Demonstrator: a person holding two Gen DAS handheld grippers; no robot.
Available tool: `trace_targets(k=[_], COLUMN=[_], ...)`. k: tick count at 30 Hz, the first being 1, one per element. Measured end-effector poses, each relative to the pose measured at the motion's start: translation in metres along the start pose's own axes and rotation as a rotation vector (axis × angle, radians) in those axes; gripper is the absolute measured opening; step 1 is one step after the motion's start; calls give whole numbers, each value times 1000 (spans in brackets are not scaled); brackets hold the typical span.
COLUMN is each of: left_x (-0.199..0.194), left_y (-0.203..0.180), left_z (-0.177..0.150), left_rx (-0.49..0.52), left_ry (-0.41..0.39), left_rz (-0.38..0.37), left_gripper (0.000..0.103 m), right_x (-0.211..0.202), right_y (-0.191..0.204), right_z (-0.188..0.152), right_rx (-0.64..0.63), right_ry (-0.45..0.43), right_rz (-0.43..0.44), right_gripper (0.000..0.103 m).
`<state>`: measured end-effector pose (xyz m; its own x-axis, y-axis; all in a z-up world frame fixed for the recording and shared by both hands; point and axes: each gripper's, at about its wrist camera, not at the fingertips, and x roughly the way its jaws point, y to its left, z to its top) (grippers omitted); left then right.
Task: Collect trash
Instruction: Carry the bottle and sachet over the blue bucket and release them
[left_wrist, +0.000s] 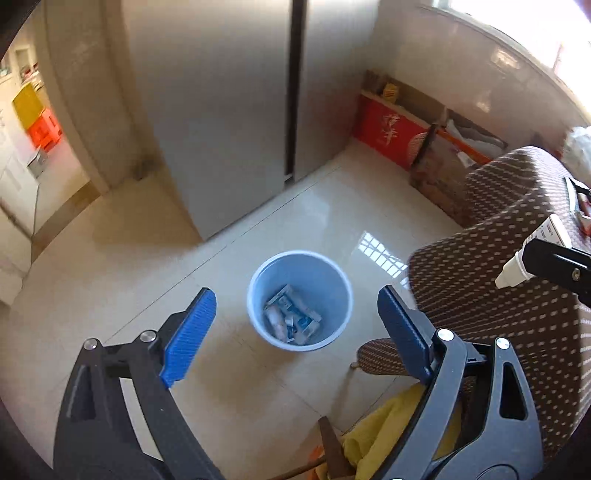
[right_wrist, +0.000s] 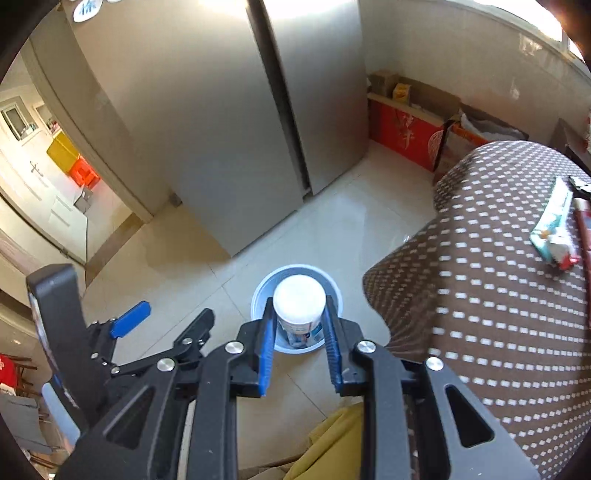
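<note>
Pale glossy floor tiles (left_wrist: 110, 258) run up to a tall steel fridge (left_wrist: 221, 110), with red boxes (left_wrist: 388, 133) against the wall. Beside me, a brown dotted cloth covers the surface (right_wrist: 498, 332), where a crumpled wrapper (right_wrist: 554, 229) lies. My right tongs (right_wrist: 300, 325) pinch a white cup (right_wrist: 300, 306) directly above the blue bin (left_wrist: 299, 299), hiding most of it. My left tongs (left_wrist: 295, 325) hang spread. Papers in the bin are hard to make out.
</note>
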<state>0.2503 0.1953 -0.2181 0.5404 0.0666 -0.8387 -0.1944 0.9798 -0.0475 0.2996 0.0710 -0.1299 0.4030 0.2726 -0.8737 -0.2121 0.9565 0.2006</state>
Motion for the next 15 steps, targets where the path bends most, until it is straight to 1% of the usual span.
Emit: trace_targets(k=[2,5,9,13,14,15], left_x=[2,-1,-8,-19,-22,-23], left_y=[14,34,56,76,80,85], left_z=[-1,-4,-3,-2,0,1], left_rx=[-24,-61,-95,-124,-134,-140], left_ry=[2,2,-6,-27,-31,-35], left_rz=[20,34,72,110,123,126], left_gripper=[88,88,88,88,88,88], right_x=[15,38,63,74,74,74], right_y=[8,19,33,47,50,51], right_z=[0,2,4,13,17,20], right_rx=[-12,-24,-52,-63,-63,-65], right_ry=[26,70,114,123,114,107], right_rz=[-9,4,21,53,64,73], right_gripper=[24,24,24,25,28,36])
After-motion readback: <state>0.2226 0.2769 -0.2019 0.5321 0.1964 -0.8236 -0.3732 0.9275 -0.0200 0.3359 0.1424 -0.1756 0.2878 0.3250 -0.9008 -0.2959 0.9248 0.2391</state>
